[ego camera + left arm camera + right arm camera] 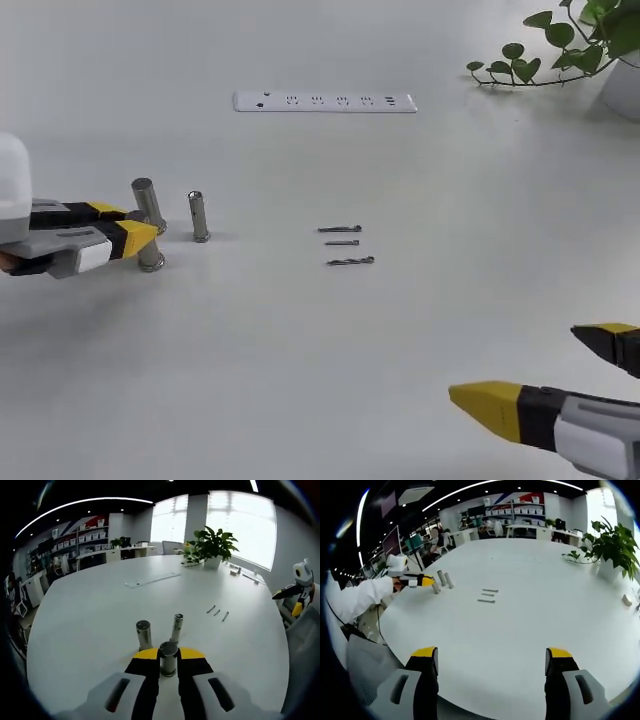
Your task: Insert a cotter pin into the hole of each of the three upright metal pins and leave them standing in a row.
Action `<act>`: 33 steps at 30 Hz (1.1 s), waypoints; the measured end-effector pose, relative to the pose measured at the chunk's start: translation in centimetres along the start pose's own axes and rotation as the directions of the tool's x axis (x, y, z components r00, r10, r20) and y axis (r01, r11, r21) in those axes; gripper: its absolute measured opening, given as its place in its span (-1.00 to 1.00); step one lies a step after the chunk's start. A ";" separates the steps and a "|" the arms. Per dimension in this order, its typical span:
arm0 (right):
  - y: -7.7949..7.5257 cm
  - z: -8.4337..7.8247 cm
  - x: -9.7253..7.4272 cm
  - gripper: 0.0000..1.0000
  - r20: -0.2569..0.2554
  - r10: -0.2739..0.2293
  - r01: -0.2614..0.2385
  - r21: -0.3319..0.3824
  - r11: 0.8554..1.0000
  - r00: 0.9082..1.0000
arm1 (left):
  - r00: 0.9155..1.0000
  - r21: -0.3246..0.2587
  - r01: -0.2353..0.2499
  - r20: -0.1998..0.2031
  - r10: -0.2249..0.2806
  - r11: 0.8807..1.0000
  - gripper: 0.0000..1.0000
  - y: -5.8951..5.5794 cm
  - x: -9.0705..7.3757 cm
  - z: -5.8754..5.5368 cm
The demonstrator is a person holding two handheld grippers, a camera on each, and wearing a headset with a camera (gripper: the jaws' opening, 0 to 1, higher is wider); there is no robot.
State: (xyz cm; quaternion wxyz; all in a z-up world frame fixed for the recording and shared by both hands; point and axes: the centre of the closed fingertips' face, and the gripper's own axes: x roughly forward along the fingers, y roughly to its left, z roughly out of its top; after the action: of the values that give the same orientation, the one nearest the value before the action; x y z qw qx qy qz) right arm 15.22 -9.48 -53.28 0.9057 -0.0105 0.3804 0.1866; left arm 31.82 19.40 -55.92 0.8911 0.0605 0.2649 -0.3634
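Note:
Three upright metal pins stand at the left of the white table. My left gripper (148,236) is shut on the nearest metal pin (151,261), which shows between its yellow-tipped jaws as the held pin (168,662). The two other pins (147,203) (198,216) stand free just beyond it, the thick one (144,634) left of the thin one (177,627). Three cotter pins (343,243) lie flat in a small stack of parallel lines mid-table, also the cotter pins (487,595). My right gripper (530,366) hovers open at the near right, nothing between its jaws (492,655).
A white power strip (325,102) lies at the far side of the table. A potted plant (575,45) stands at the far right corner. In the right gripper view a person's white sleeve (360,597) reaches in behind the left gripper (422,581).

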 end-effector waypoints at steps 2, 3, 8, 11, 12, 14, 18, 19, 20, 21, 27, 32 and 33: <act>0.0 0.1 0.0 0.73 0.004 -0.001 0.001 -0.001 1.000 1.000 | 1.000 0.054 0.004 -0.013 -0.003 0.999 -0.82 -0.5 -0.2 -0.2; 0.0 0.1 -0.1 0.73 0.005 -0.001 0.001 0.000 1.000 1.000 | 1.000 0.085 0.005 -0.022 -0.003 0.996 -0.82 -0.7 -0.2 -0.2; 0.3 0.2 -0.1 0.73 0.010 0.002 -0.002 -0.004 1.000 1.000 | 1.000 0.102 0.004 -0.022 -0.002 0.995 -0.82 -1.9 -0.7 0.2; 0.4 0.3 -0.2 0.73 0.017 0.004 -0.004 -0.005 1.000 1.000 | 1.000 0.107 0.004 -0.007 -0.003 0.994 -0.82 -2.9 -1.2 0.8; 0.4 0.4 -0.2 0.73 0.019 0.006 -0.006 -0.006 1.000 1.000 | 1.000 0.106 0.005 -0.003 -0.005 0.994 -0.82 -3.2 -1.3 1.0; 0.5 0.4 -0.3 0.73 0.026 0.008 -0.008 -0.006 1.000 1.000 | 1.000 0.097 0.008 0.010 -0.009 0.995 -0.82 -3.9 -1.5 1.4; 0.7 0.5 -0.4 0.73 0.034 0.013 -0.013 -0.006 1.000 0.999 | 0.999 0.117 0.022 0.021 -0.025 0.993 -0.82 -5.8 -1.9 1.9; 0.7 0.5 -0.4 0.73 0.038 0.014 -0.014 -0.006 1.000 0.999 | 0.999 0.118 0.028 0.016 -0.030 0.993 -0.82 -6.4 -2.0 1.9; 0.7 0.5 -0.4 0.73 0.039 0.015 -0.015 -0.005 1.000 0.999 | 0.999 0.112 0.035 0.011 -0.036 0.993 -0.82 -6.8 -2.0 1.8; 0.8 0.5 -0.5 0.73 0.043 0.017 -0.016 -0.003 1.000 0.999 | 0.999 0.106 0.043 0.008 -0.044 0.993 -0.82 -7.4 -2.0 1.7; 1.0 0.5 -0.6 0.72 0.054 0.028 -0.028 -0.001 1.000 0.998 | 0.998 0.127 0.063 -0.005 -0.063 0.990 -0.82 -9.7 -2.2 1.2; 1.1 0.5 -0.6 0.72 0.065 0.036 -0.036 0.006 0.999 0.997 | 0.997 0.129 0.071 -0.009 -0.071 0.989 -0.82 -11.2 -2.1 0.9; 1.1 0.5 -0.6 0.72 0.068 0.037 -0.038 0.006 0.999 0.997 | 0.997 0.125 0.073 -0.010 -0.072 0.989 -0.82 -11.4 -2.1 0.9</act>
State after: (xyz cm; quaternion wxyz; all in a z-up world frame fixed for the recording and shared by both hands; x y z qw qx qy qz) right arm 14.76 -8.57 -52.37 0.9144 0.0062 0.3504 0.2024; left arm 23.18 12.15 -53.09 0.8711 0.1076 0.2459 -0.4114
